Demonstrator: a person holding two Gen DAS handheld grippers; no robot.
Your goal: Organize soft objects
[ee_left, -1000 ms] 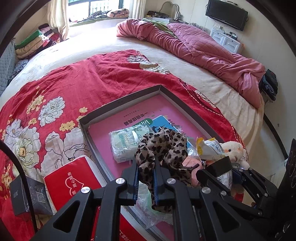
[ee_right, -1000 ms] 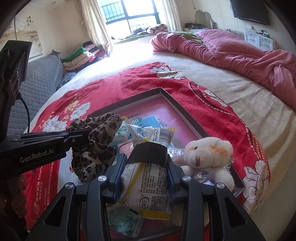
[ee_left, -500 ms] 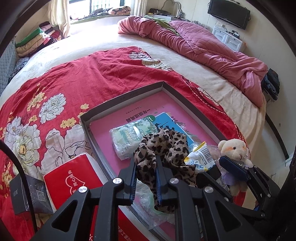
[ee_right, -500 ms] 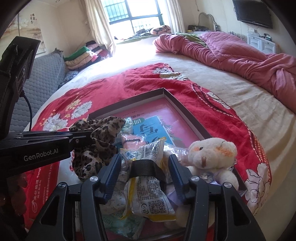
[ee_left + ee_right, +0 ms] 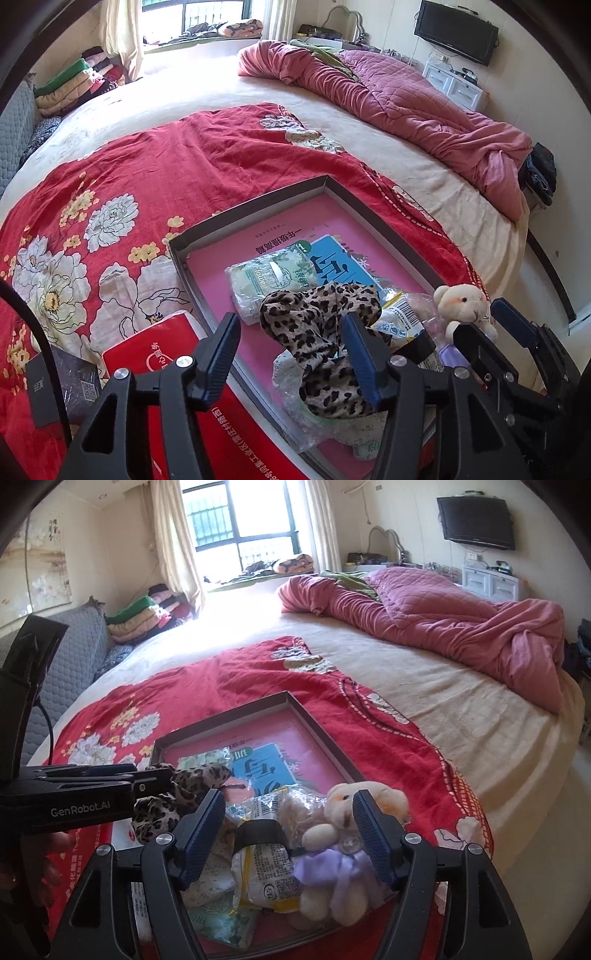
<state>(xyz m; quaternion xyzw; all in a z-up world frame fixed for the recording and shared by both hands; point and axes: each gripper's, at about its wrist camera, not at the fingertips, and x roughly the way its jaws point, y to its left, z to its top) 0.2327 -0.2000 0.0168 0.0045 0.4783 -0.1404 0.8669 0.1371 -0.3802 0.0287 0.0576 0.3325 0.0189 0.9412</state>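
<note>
Over tray [image 5: 255, 206]: both hand-held grippers [image 5: 290, 349] [image 5: 288, 825] released, leopard cloth [image 5: 317, 325] lying loose.

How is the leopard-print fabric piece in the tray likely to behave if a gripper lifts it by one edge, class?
The leopard-print fabric lies crumpled in soft folds, so it would probably droop and hang limp rather than hold its shape. It looks thin and gathered, so likely light for its size. It rests on a crinkly plastic packet inside the tray, so it might drag that along.
</note>
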